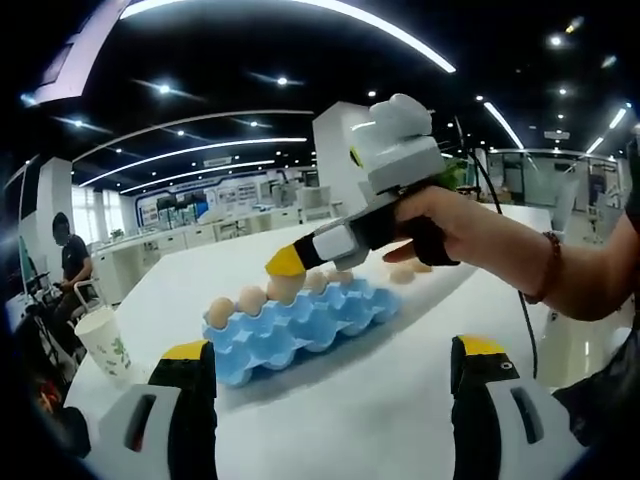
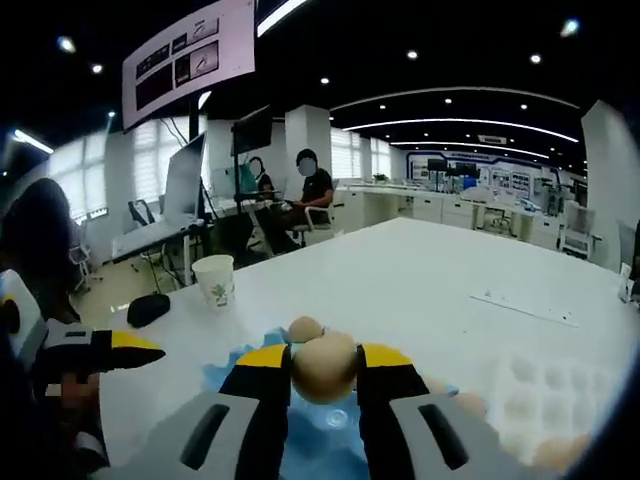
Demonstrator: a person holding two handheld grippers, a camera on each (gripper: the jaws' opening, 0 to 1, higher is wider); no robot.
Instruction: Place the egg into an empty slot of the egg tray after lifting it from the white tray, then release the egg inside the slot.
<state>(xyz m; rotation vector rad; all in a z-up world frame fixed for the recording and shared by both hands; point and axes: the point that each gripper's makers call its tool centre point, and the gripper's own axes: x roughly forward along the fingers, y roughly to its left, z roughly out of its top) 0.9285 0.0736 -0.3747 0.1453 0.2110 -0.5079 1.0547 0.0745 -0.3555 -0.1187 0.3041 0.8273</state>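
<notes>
The right gripper (image 2: 325, 368) is clamped, its 2 jaws angled downward, held in the person's hand (image 1: 440, 232); the left gripper (image 1: 332, 368) hangs with jaws spread wide.

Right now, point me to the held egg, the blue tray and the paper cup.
Egg (image 2: 325, 366), right gripper view: its front, between the tool's jaws.
Blue tray (image 1: 330, 322), left gripper view: empty cells near its middle.
Cup (image 2: 214, 279), right gripper view: its side wall.

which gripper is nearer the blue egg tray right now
Right. The right gripper hangs directly over the blue egg tray with an egg between its fingers. The left gripper sits back from the tray's near edge, open.
</notes>
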